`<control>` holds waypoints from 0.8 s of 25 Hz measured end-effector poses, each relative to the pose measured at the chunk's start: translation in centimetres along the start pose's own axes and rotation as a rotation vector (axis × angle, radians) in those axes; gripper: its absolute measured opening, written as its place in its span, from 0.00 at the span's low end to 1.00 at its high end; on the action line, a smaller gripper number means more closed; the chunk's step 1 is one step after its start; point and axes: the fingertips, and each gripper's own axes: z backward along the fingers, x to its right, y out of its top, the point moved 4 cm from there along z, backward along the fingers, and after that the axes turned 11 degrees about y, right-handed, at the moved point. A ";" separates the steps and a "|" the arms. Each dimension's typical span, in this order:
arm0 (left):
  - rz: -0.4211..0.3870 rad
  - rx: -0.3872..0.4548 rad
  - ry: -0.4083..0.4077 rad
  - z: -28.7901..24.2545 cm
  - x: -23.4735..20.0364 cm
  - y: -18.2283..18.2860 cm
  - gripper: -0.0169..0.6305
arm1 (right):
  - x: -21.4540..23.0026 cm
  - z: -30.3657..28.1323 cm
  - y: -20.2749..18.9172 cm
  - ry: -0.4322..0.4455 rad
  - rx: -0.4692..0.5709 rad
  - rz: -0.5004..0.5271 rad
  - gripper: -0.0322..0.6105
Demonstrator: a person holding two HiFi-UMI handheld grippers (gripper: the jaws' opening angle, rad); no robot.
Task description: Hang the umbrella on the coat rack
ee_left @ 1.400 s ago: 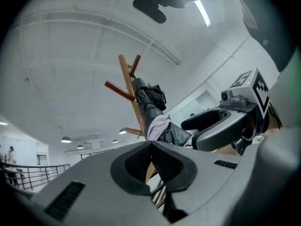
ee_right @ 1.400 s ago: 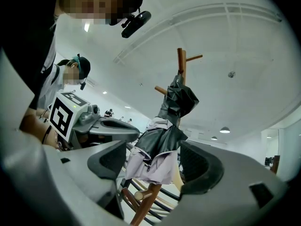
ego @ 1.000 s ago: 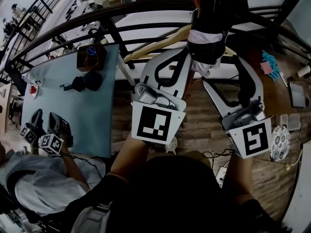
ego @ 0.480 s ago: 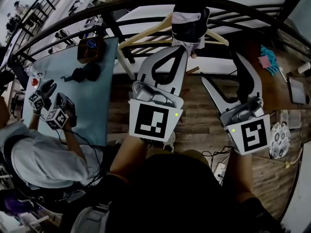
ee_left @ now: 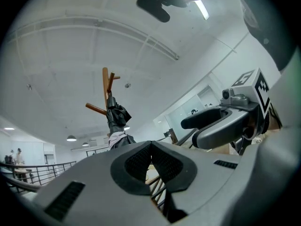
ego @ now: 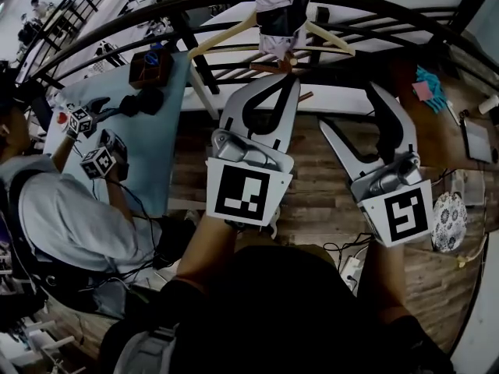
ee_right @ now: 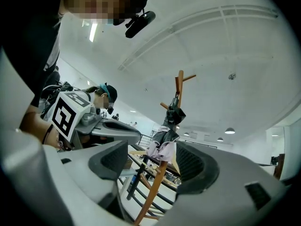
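Umbrella hangs folded on the coat rack, its long axis upright along the pole. Left hand-held gripper: jaws closed together, holding nothing. Right hand-held gripper: jaws well apart, holding nothing.

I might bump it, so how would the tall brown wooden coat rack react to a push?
The tall brown wooden coat rack is slim with its load up high, so it would probably sway or tip. The black folded umbrella hanging on it looks floppy and would likely swing.
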 end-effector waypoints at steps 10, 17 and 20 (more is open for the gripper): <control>-0.014 -0.017 0.023 6.8 5.6 3.1 0.05 | -5.0 7.1 1.5 0.036 -0.001 0.009 0.55; -0.031 -0.022 0.044 11.5 9.1 5.6 0.05 | -7.6 12.1 3.6 0.006 0.051 0.005 0.26; -0.037 -0.030 0.057 12.9 10.2 6.5 0.05 | -8.5 13.7 4.1 0.012 0.071 0.000 0.13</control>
